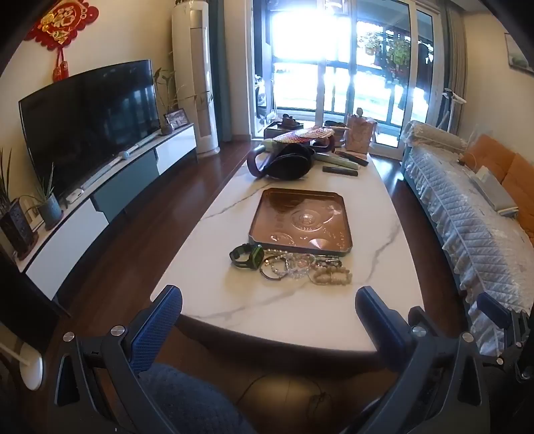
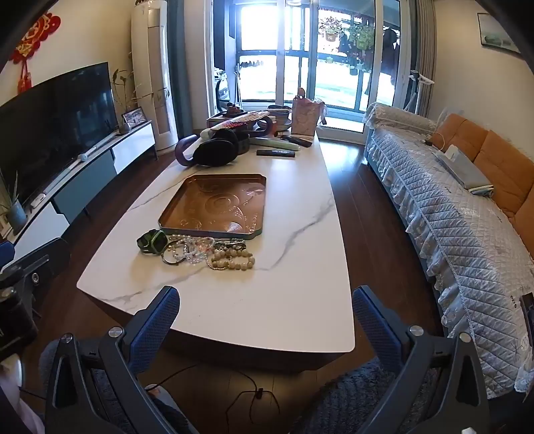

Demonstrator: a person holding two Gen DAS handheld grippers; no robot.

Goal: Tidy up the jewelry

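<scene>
Two remotes [image 2: 276, 152], perhaps, behind tray [image 2: 213, 230]

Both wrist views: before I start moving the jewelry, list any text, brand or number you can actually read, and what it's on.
"福": gold character on the red knot ornament on the wall above the TV.
Copper tray: embossed patterns, perhaps characters, too blurred to read.
Green watch: face turned away, no digits legible.
Black remote: faint markings, too small to read.
Pink gift bag: pattern only, no legible text.
</scene>
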